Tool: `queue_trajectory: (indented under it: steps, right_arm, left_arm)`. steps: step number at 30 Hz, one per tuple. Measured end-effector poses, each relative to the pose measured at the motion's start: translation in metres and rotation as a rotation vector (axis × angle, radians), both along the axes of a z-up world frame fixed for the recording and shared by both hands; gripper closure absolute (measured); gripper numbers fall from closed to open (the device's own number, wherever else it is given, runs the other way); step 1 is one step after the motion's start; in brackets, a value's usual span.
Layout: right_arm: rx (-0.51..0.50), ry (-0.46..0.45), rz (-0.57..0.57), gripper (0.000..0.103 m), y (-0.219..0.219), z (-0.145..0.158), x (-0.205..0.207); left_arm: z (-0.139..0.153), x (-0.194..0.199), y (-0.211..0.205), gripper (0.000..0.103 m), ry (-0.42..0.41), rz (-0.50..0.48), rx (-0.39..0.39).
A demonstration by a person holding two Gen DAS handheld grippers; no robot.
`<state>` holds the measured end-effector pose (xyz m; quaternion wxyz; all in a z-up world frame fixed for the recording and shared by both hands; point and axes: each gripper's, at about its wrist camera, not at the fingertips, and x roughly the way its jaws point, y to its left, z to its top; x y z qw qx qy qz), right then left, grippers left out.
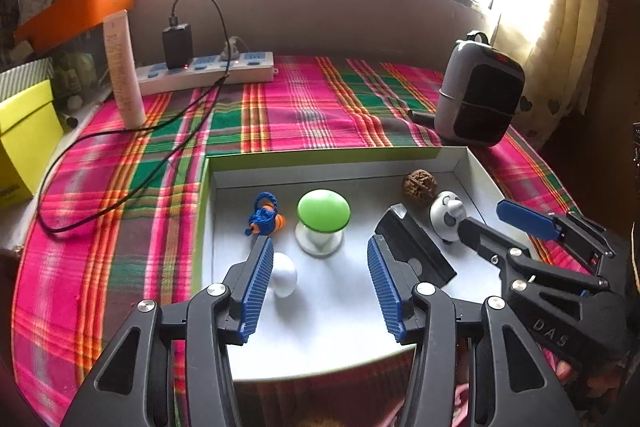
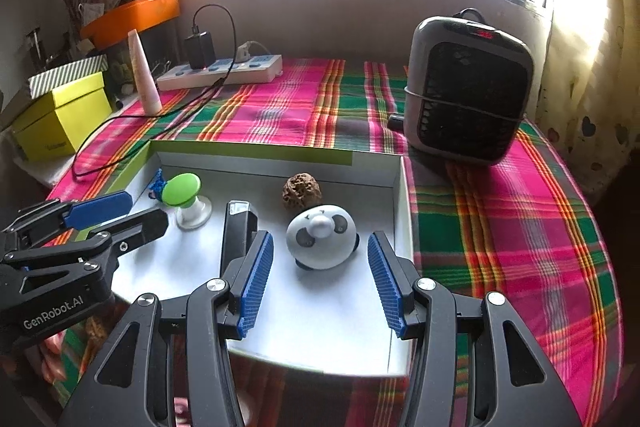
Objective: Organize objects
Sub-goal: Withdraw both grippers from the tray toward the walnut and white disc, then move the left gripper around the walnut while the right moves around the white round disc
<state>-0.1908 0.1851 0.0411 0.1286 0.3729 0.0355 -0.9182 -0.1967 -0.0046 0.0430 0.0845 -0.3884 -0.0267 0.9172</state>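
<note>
Tray (image 1: 328,163) sits on the plaid cloth (image 1: 280,99); everything is placed relative to it. Left gripper (image 1: 320,279) hovers over the tray's near-left part, jaws apart, holding nothing; the white egg (image 1: 284,275) lies just outside its left finger, long axis roughly running away from the camera, though that's hard to judge. Right gripper (image 2: 320,279) is over the tray's near-right part, jaws apart and empty, the panda (image 2: 322,237) just ahead, nose pointing up. The black block (image 2: 239,231) lies left of the panda, long axis toward the far wall.
</note>
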Motion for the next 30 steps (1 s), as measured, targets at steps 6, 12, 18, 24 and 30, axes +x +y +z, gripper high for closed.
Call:
queue_trajectory:
  steps: [6, 12, 18, 24, 30]
  right_arm:
    - [-0.003, 0.012, -0.001, 0.052, 0.0, 0.004, 0.02]
    - [-0.014, 0.024, 0.0, 0.052, 0.001, 0.006, 0.037]
    - [-0.021, 0.036, 0.006, 0.052, 0.002, 0.007, 0.053]
    - [-0.032, 0.025, 0.014, 0.052, 0.0, 0.002, 0.069]
    - [-0.026, 0.007, 0.022, 0.052, -0.003, -0.005, 0.078]
  left_arm:
    - [0.004, 0.017, -0.009, 0.055, 0.015, 0.015, 0.006]
    - [0.005, 0.032, -0.015, 0.055, 0.023, 0.024, 0.014]
    - [0.008, 0.052, -0.023, 0.055, 0.041, 0.032, 0.019]
    - [0.004, 0.072, -0.029, 0.055, 0.035, 0.047, 0.017]
    - [-0.003, 0.085, -0.035, 0.055, 0.022, 0.057, 0.031]
